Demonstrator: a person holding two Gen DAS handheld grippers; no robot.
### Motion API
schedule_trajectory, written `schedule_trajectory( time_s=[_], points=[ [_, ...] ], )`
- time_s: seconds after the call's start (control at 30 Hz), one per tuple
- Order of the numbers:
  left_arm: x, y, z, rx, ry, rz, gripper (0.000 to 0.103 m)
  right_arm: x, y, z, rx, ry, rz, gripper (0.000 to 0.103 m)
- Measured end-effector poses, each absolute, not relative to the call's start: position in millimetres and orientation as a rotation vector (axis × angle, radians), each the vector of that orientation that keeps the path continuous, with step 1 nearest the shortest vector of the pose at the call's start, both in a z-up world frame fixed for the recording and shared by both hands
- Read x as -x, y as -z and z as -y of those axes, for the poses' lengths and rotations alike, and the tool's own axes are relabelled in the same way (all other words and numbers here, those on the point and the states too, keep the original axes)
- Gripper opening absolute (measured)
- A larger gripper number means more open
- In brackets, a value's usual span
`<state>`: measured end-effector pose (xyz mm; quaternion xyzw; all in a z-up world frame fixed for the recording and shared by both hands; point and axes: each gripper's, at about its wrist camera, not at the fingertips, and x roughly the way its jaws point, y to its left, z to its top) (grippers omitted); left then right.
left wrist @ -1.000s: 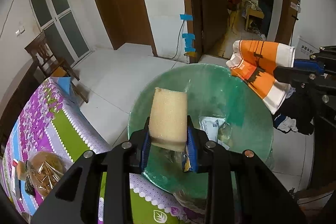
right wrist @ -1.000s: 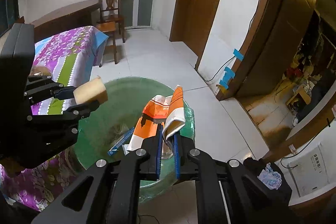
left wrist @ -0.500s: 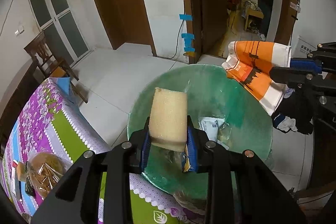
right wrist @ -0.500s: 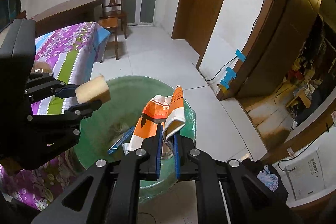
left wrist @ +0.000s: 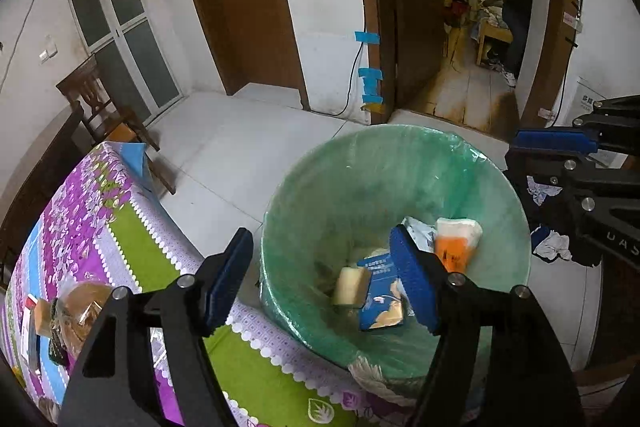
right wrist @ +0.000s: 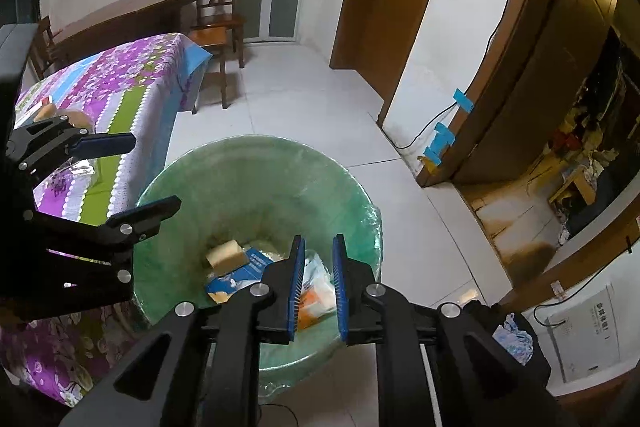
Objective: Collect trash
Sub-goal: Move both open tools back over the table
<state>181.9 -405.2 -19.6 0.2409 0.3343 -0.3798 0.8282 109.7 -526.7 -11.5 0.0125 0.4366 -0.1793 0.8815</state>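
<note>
Both tongs are hovering over the lined bin (left wrist: 400, 163): left tongs (left wrist: 320, 279) have just been opening wide, empty; right tongs (right wrist: 318, 279) are standing narrowly parted, empty. Sponge (left wrist: 350, 285) and orange wrapper (left wrist: 454, 247) are lying inside. Withdrawing upward avoids snagging the liner.

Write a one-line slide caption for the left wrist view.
Open left claw above the green-lined bin, sponge and orange wrapper lying inside.

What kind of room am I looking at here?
Most likely a room in a home, perhaps a dining area: a table with a floral tablecloth, a wooden chair by glazed doors, and a green-lined trash bin on a tiled floor.
</note>
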Motion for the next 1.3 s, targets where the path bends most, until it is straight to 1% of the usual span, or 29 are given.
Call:
schedule_trajectory(
  time_s=[0.3,0.43,0.53,0.57,0.67,0.73,0.87,0.97,1.1,1.3],
  points=[
    [-174,18,397,-0.509,0.784,-0.696,0.068,-104,19,523,-0.042,0.376,-0.908,0.014],
    [-167,15,386,-0.512,0.748,-0.664,0.073,-97,20,519,-0.068,0.377,-0.878,0.014],
    [-163,15,371,-0.500,0.724,-0.653,0.073,-88,17,507,-0.071,0.392,-0.824,0.014],
    [-162,15,366,-0.494,0.713,-0.648,0.073,-85,17,504,-0.074,0.393,-0.811,0.017],
    [-159,14,342,-0.467,0.654,-0.621,0.074,-76,15,488,-0.095,0.389,-0.750,0.019],
    [-158,12,327,-0.443,0.624,-0.613,0.076,-70,12,471,-0.099,0.386,-0.700,0.019],
    [-157,7,292,-0.384,0.562,-0.610,0.077,-61,11,436,-0.071,0.374,-0.609,0.019],
    [-157,2,262,-0.330,0.515,-0.607,0.078,-61,14,401,-0.047,0.343,-0.567,0.019],
    [-155,-2,218,-0.281,0.441,-0.595,0.080,-65,22,359,-0.028,0.264,-0.572,0.019],
    [-150,-5,156,-0.222,0.365,-0.605,0.081,-83,41,306,-0.026,0.137,-0.644,0.019]
  ],
)
